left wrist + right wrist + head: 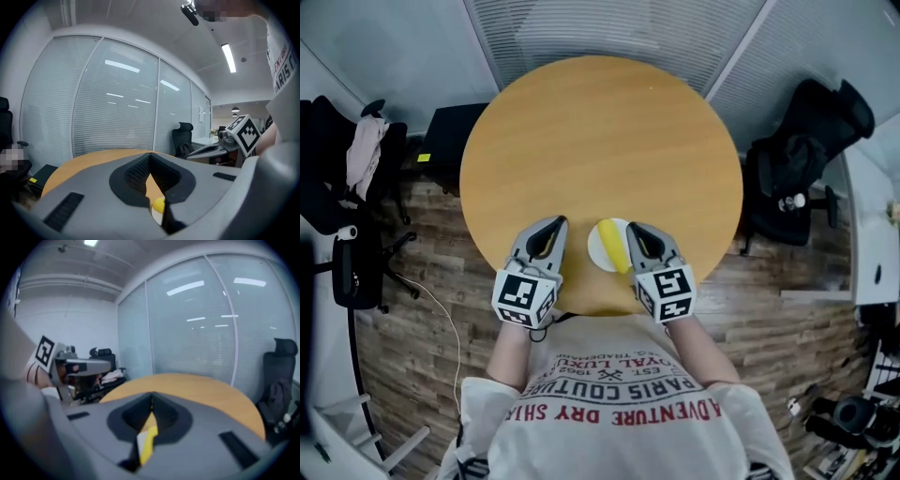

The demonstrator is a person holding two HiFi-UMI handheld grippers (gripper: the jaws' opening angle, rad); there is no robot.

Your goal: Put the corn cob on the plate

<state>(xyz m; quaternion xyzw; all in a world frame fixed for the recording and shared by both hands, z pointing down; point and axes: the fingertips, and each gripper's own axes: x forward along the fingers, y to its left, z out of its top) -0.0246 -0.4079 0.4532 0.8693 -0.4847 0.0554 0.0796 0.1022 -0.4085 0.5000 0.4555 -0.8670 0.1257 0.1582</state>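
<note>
A yellow corn cob [616,247] lies on a small white plate [599,246] near the front edge of the round wooden table [600,141]. My left gripper [556,224] hovers just left of the plate, its jaws closed tip to tip with nothing between them. My right gripper [631,229] hovers just right of the cob, also shut and empty. In the left gripper view the cob [159,204] shows low through the gap under the jaws [150,153]. In the right gripper view the cob [147,445] and plate [140,440] lie below the closed jaws [152,394].
Black office chairs stand at the left [342,178] and right [802,159] of the table. A black box [441,141] sits on the floor at the back left, and a cable [450,319] runs across the wooden floor. Glass walls with blinds lie beyond.
</note>
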